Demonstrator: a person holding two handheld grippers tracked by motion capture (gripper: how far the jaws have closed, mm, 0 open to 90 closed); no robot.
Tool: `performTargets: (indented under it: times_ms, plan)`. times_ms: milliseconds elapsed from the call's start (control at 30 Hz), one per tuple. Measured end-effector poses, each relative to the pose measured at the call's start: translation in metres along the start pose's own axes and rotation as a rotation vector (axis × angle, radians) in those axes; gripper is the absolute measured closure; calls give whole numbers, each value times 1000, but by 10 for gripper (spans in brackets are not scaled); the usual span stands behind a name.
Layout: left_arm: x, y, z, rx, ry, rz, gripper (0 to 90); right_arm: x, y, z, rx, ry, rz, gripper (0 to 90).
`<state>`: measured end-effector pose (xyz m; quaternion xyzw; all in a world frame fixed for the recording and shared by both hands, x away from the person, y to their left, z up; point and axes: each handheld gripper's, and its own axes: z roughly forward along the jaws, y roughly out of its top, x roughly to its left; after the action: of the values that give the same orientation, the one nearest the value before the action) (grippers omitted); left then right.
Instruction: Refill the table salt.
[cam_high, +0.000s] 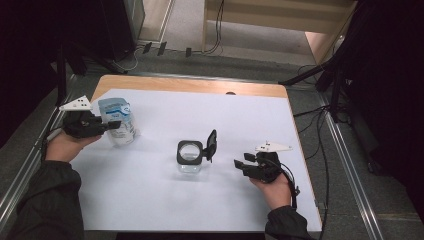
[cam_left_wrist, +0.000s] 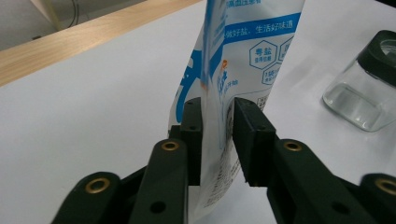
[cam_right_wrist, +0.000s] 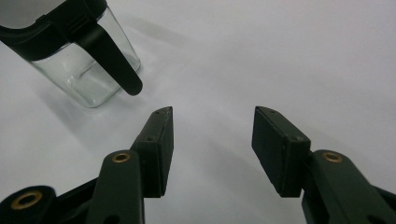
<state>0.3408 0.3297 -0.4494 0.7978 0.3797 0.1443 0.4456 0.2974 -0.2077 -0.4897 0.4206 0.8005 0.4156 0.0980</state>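
Note:
A white and blue printed salt bag (cam_high: 117, 120) (cam_left_wrist: 243, 42) stands upright at the left of the white table sheet (cam_high: 210, 110). My left gripper (cam_high: 113, 125) (cam_left_wrist: 217, 116) is shut on the bag's lower edge, one pad on each side of it. A square glass jar (cam_high: 190, 156) (cam_left_wrist: 364, 88) (cam_right_wrist: 70, 51) stands in the middle, with a black rim and its black flip lid (cam_high: 212, 144) (cam_right_wrist: 109, 56) hinged upward. Just right of the jar, my right gripper (cam_high: 241, 165) (cam_right_wrist: 212, 116) rests low over the sheet, open, with nothing between its fingers.
The wooden table edge (cam_high: 190, 85) runs along the far side. Black stand legs and cables (cam_high: 320, 75) lie on the floor at the right. Bare white sheet stretches in front of the jar and behind it.

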Motion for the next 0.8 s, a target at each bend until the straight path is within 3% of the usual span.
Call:
performTargets:
  times_ms: [200, 267, 333, 500, 667, 800]
  plan:
    - [-12, 3, 0, 8, 16, -33, 880, 1, 6, 5, 2, 15, -3, 501]
    - [-15, 3, 1, 6, 21, -46, 895, 1, 7, 7, 1, 20, -13, 501]
    - [-20, 3, 1, 1, 29, -92, 900, 4, 11, 12, 3, 33, -22, 501]
    - [-28, 6, -2, 0, 68, -120, 900, 6, 15, 16, 4, 48, -33, 501]
    - [-32, 8, -9, -15, 52, -157, 900, 9, 17, 18, -1, 68, -23, 504]
    - [-38, 13, -15, -22, 41, -139, 900, 13, 17, 14, -13, 84, -13, 505]
